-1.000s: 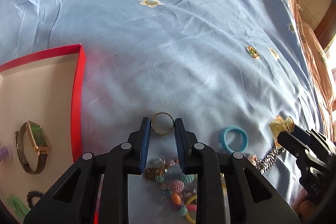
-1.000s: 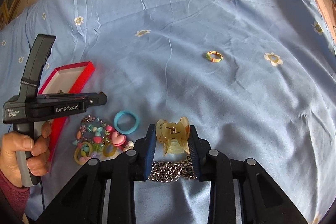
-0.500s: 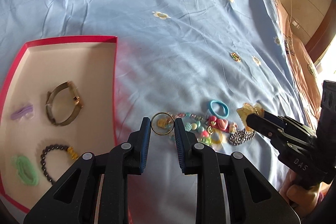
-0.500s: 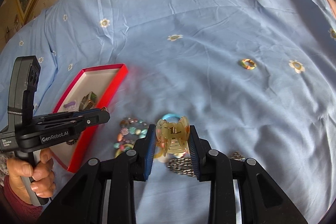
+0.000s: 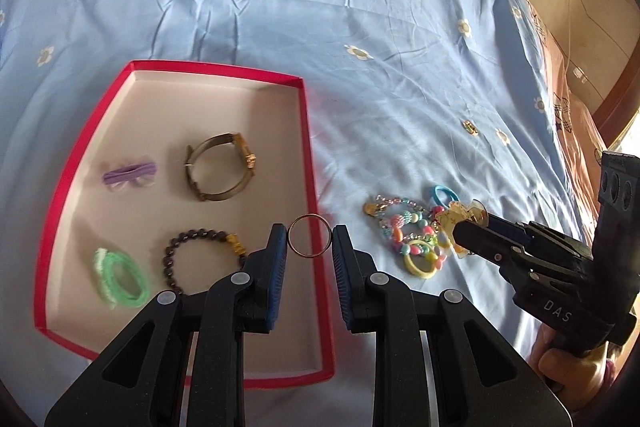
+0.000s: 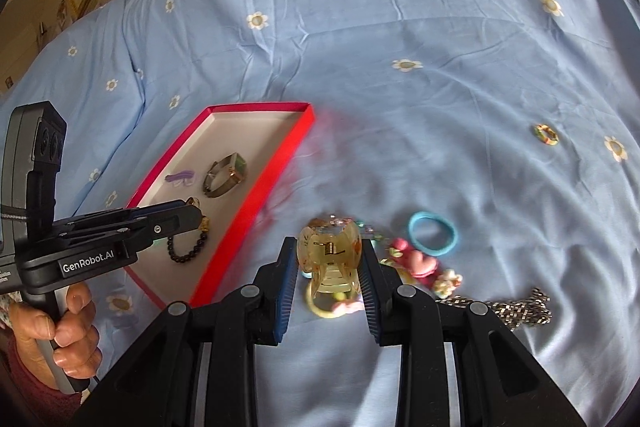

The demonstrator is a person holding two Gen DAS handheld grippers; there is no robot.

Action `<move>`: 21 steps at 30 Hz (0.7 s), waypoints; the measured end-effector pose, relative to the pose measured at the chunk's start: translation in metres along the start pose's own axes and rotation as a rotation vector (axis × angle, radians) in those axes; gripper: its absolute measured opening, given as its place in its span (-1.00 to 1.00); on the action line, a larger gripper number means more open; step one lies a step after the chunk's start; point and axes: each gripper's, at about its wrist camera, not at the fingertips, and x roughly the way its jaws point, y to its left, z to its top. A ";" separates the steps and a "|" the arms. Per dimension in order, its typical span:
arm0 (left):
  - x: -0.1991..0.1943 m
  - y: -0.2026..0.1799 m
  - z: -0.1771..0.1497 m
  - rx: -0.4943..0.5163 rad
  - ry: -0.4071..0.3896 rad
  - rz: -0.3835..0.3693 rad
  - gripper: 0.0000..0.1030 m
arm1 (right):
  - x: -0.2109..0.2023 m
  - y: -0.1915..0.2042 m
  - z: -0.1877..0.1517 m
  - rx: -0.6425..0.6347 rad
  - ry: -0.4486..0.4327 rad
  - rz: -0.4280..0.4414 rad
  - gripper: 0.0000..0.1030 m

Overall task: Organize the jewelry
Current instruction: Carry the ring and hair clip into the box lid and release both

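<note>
My left gripper (image 5: 309, 243) is shut on a thin gold ring (image 5: 309, 222) and holds it above the right rim of the red box (image 5: 308, 147). The box holds a watch (image 5: 222, 167), a dark bead bracelet (image 5: 200, 247), a green hair tie (image 5: 118, 277) and a purple clip (image 5: 128, 175). My right gripper (image 6: 329, 265) is shut on a translucent yellow claw clip (image 6: 329, 253), held above the pile of colourful bead jewelry (image 5: 408, 233) on the blue bedsheet.
A blue hair tie (image 6: 432, 231), a silver chain (image 6: 516, 307) and pink charms (image 6: 418, 263) lie right of the red box (image 6: 280, 155). A small multicoloured ring (image 6: 546, 135) lies farther off. The bed's edge runs along the right (image 5: 572, 99).
Both grippers have lifted away from the sheet. The left one has carried the gold ring leftward over the box's rim. The right one has carried the claw clip left toward the box.
</note>
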 end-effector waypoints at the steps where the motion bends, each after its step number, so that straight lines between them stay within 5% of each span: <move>1: -0.002 0.004 -0.001 -0.005 -0.003 0.003 -0.59 | 0.001 0.004 0.000 -0.006 0.001 0.005 -0.42; 21: -0.029 0.068 -0.007 -0.093 -0.043 0.082 -0.59 | 0.030 0.069 0.012 -0.085 0.028 0.107 -0.42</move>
